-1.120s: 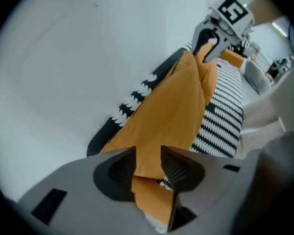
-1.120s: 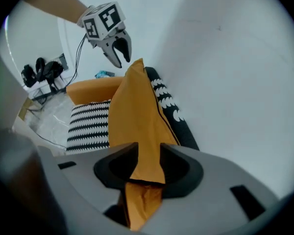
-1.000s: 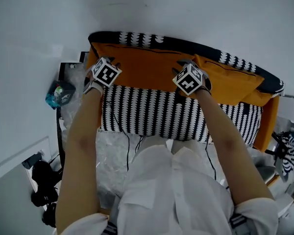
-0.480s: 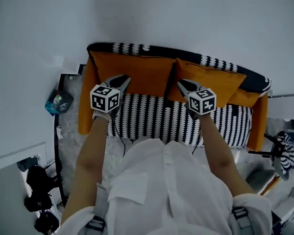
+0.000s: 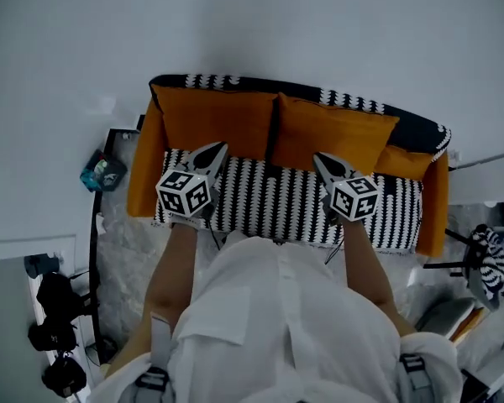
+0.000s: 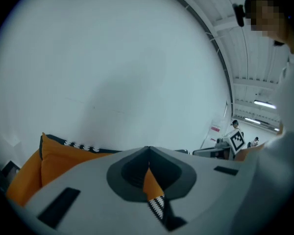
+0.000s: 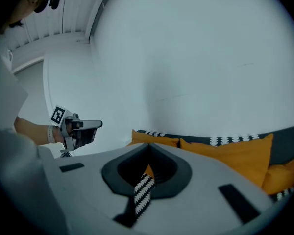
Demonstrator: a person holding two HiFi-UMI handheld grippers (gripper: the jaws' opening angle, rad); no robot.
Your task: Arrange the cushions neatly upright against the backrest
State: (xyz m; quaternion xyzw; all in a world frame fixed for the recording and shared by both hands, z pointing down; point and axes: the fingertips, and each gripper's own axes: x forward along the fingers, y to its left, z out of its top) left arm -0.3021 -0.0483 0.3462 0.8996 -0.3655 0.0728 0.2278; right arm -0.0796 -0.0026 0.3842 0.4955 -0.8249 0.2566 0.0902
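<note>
Two orange cushions, a left one [image 5: 218,122] and a right one [image 5: 332,135], stand upright side by side against the backrest of the black-and-white patterned sofa [image 5: 277,200]. A smaller orange cushion [image 5: 405,163] leans at the far right. My left gripper [image 5: 217,148] hovers over the seat in front of the left cushion, apart from it. The right gripper [image 5: 321,158] hovers before the right cushion, also clear of it. Both have just closed, jaws together with nothing between them. The left gripper view [image 6: 148,148] and the right gripper view [image 7: 148,146] show the tips meeting, with the cushions [image 7: 235,158] beyond.
Orange armrests [image 5: 141,179] bound the seat on both sides. A white wall [image 5: 319,32] rises behind the sofa. A dark side table with a teal object [image 5: 101,170] stands at the left, camera gear [image 5: 55,309] lies on the floor, and a patterned item on a stand [image 5: 487,263] is at the right.
Both grippers have drawn back and up from the cushions at the backrest to above the seat. Their jaws went from apart to shut. The cushions stay upright.
</note>
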